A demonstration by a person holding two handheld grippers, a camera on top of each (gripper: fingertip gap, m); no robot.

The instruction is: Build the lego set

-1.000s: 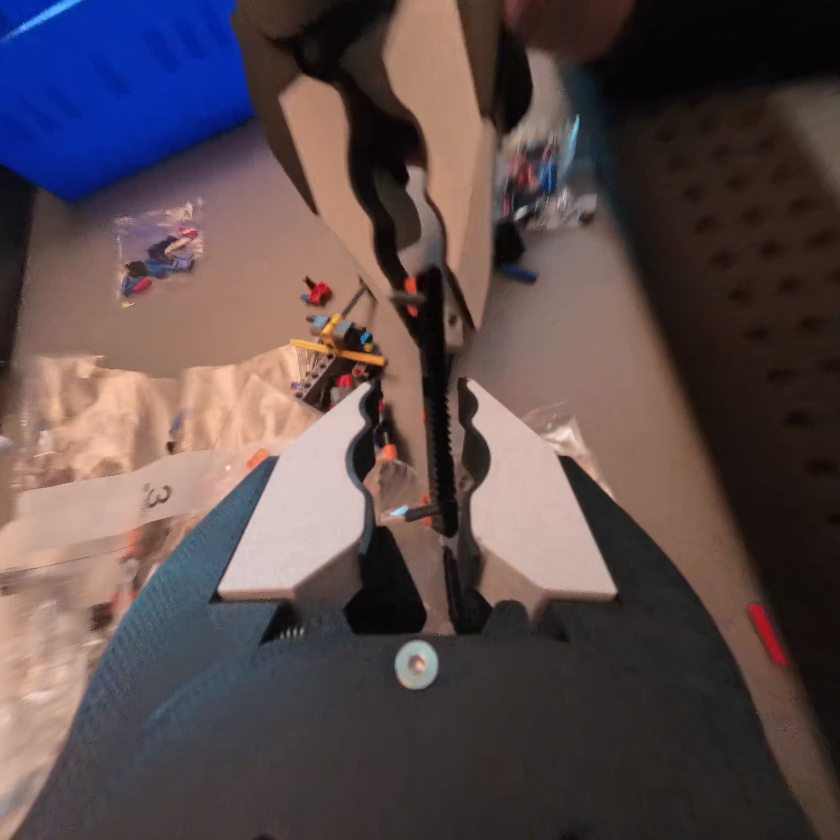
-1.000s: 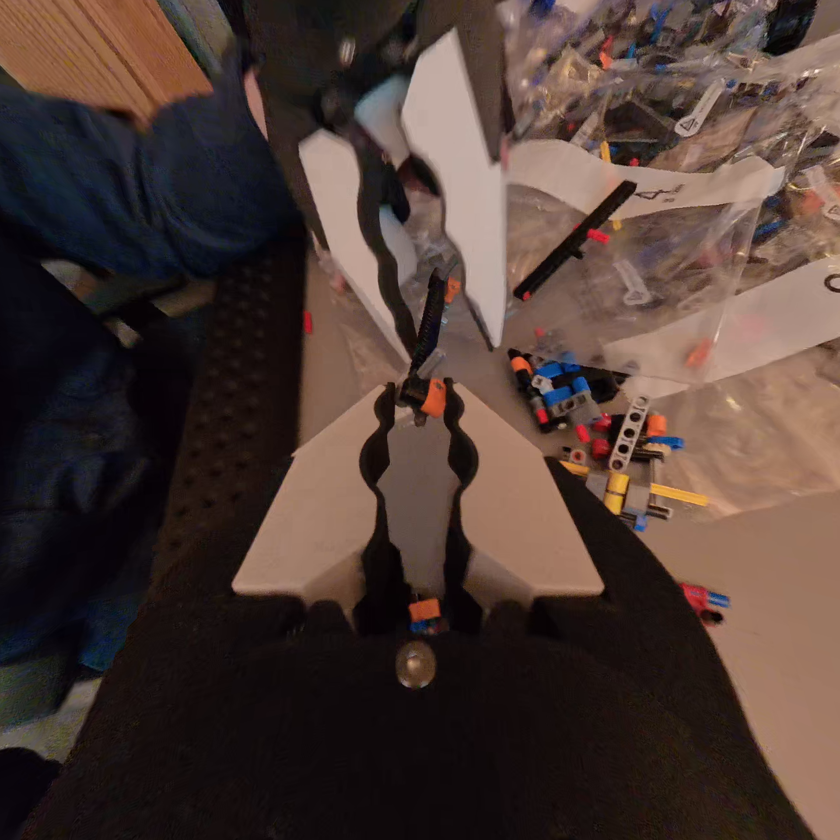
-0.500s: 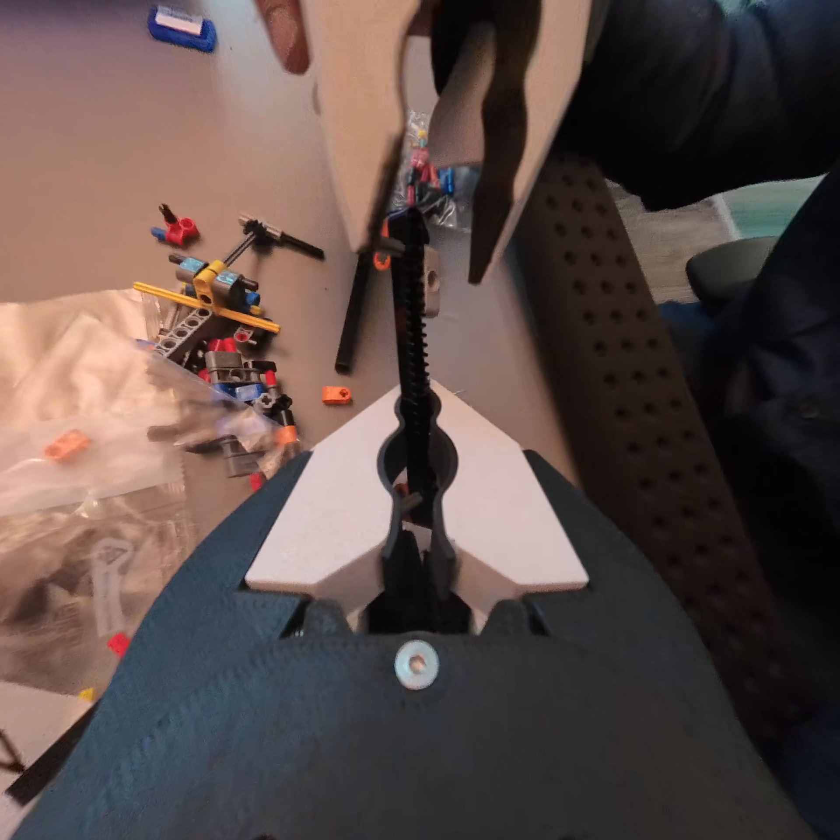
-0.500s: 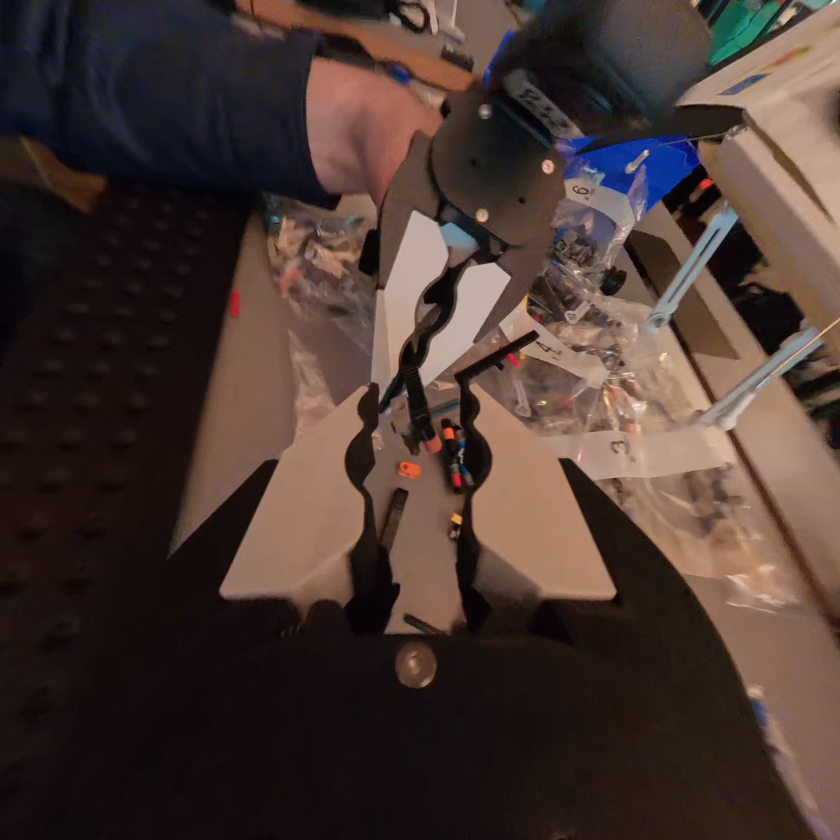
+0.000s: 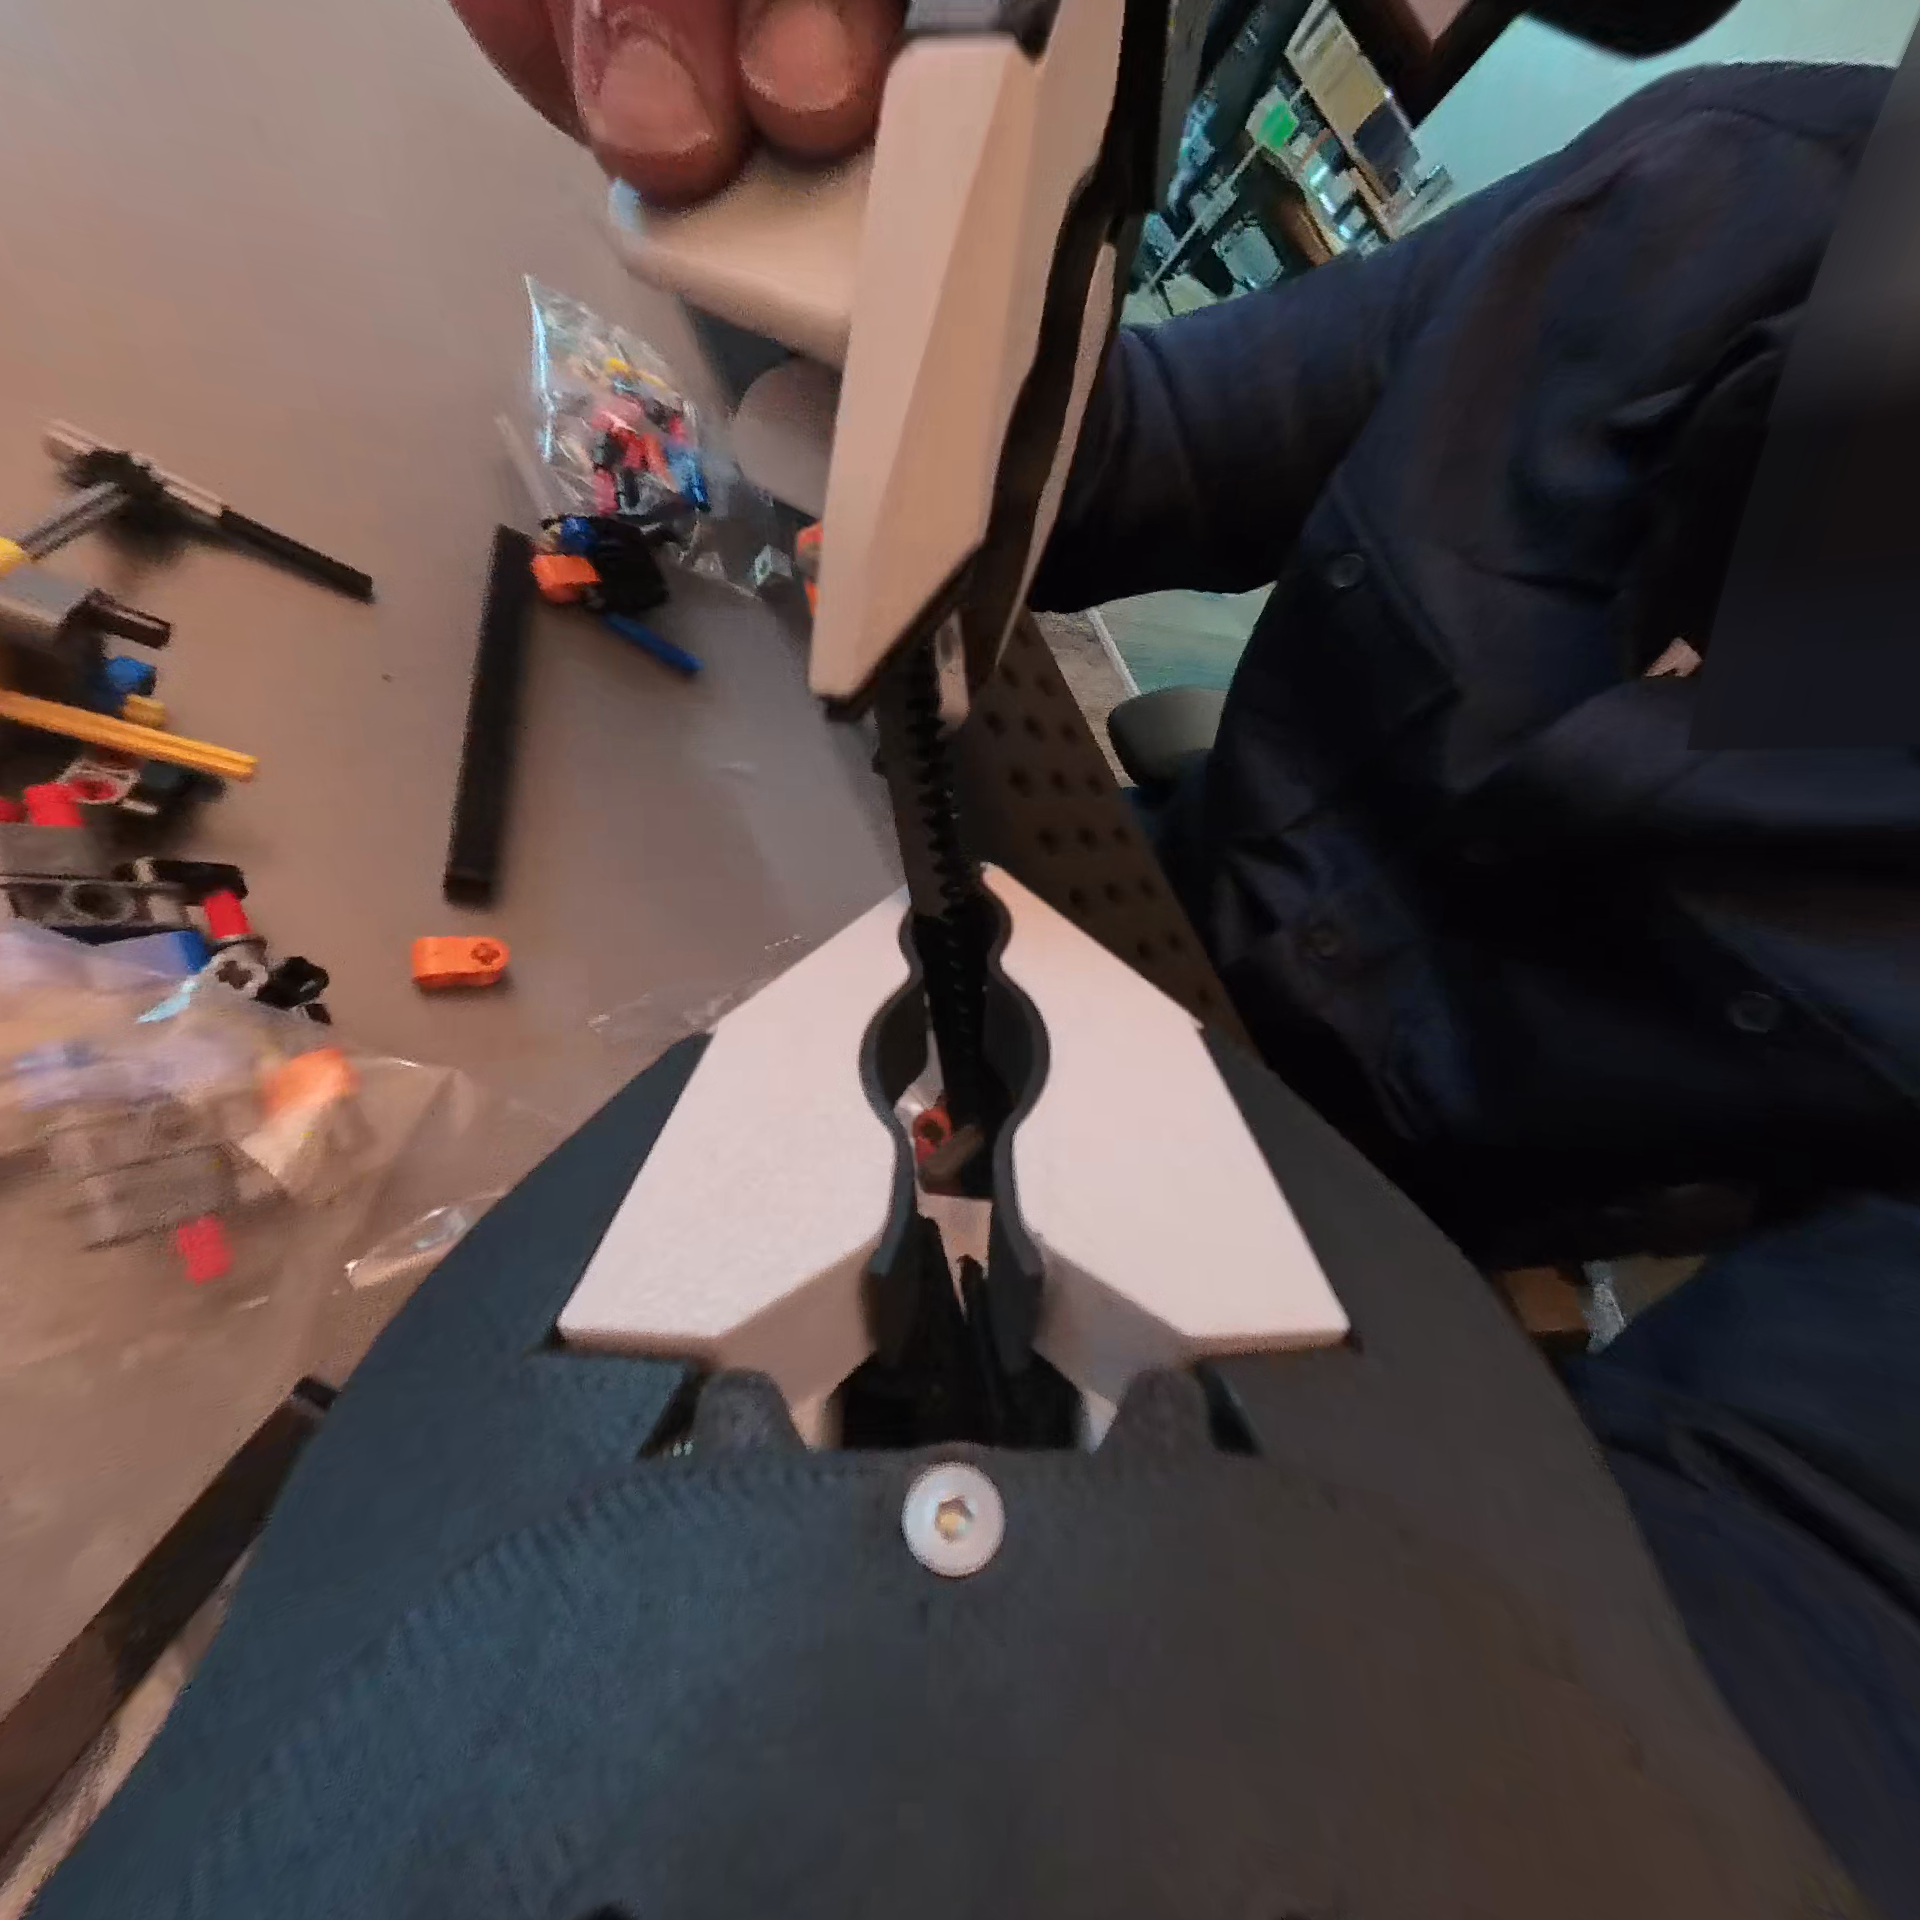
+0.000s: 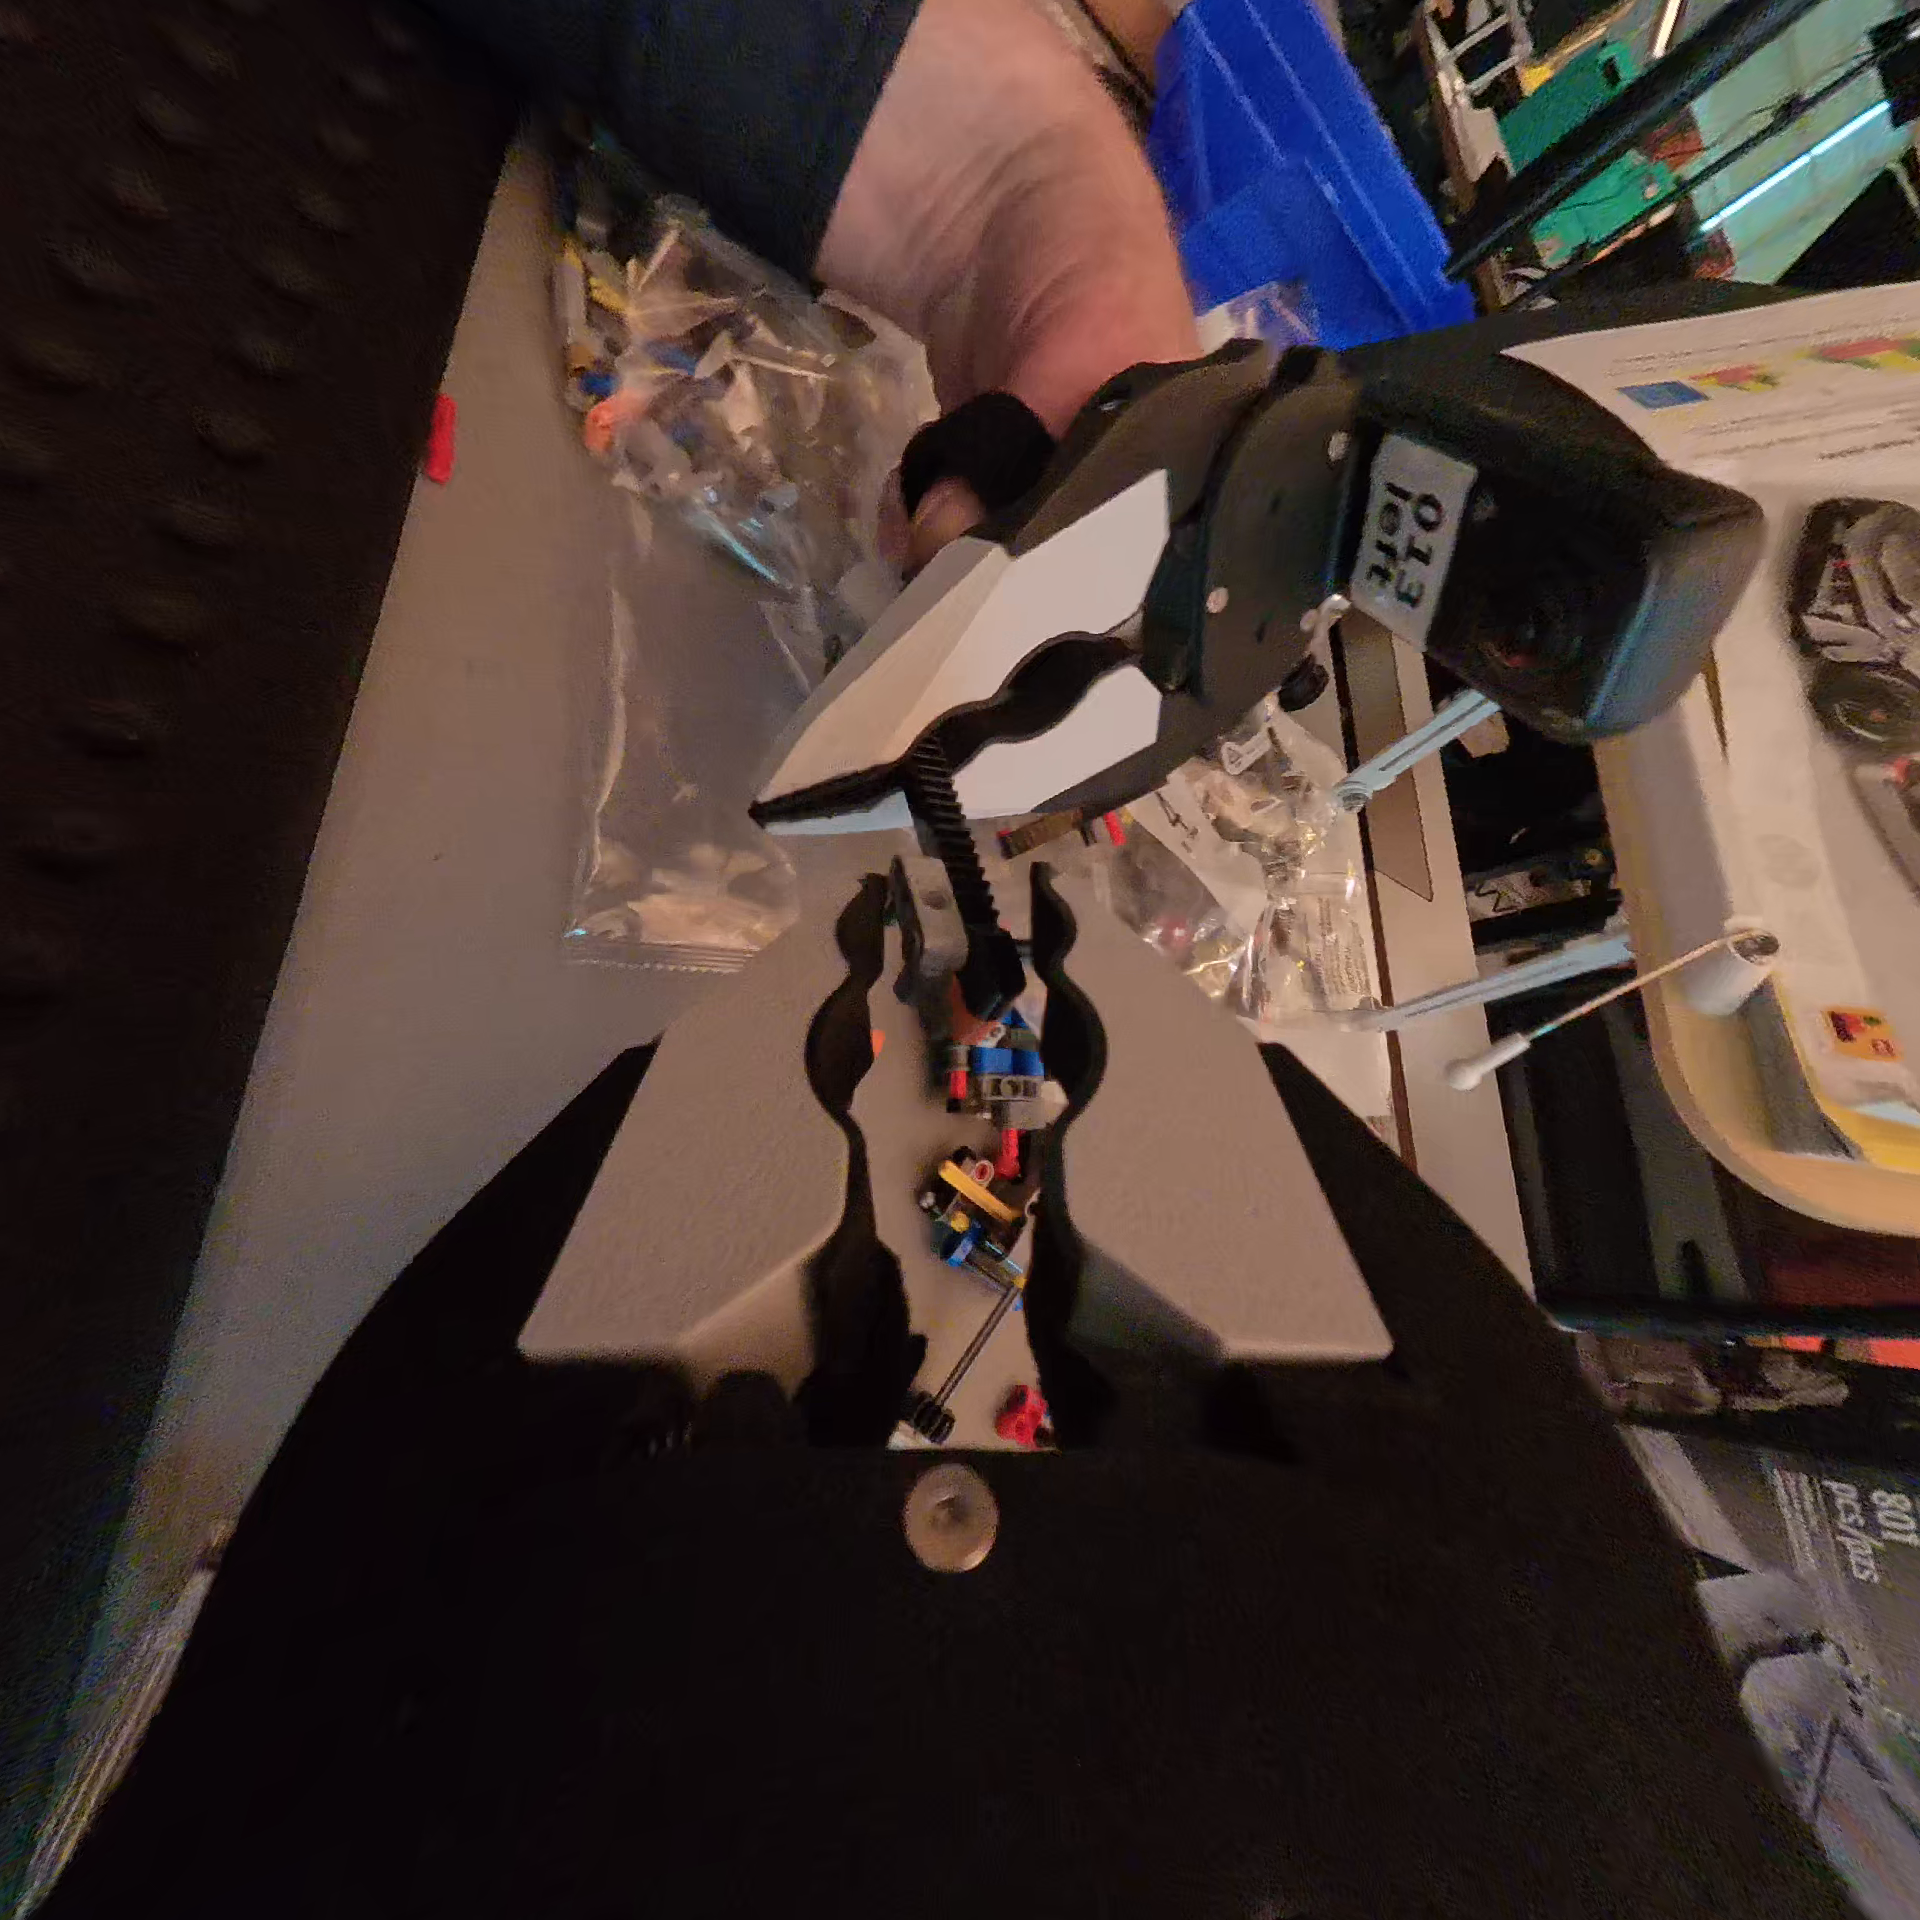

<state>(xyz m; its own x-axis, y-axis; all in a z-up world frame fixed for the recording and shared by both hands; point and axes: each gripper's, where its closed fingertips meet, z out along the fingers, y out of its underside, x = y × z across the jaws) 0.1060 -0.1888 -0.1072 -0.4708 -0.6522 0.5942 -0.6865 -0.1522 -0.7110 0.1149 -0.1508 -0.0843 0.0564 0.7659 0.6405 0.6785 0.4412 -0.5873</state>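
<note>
Left wrist view: left hand-held gripper (image 5: 954, 925) clamped on black toothed rack (image 5: 928, 769); right hand-held gripper (image 6: 961, 894) parted.

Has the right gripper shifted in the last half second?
Yes. In the left wrist view the right gripper was beside the black beam; now it is well right of it, by the perforated mat, open around the toothed rack.

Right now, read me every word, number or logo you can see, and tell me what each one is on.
I can't quote the writing, so this list only says where it sits.
Label on the back of the left gripper: large dark characters, clear.
Pale sheet, upper right: small print, blurred.
Clear bag: fine print, too small.
Dark box, lower right: pale print, sideways.
Left wrist view: none visible.
</note>
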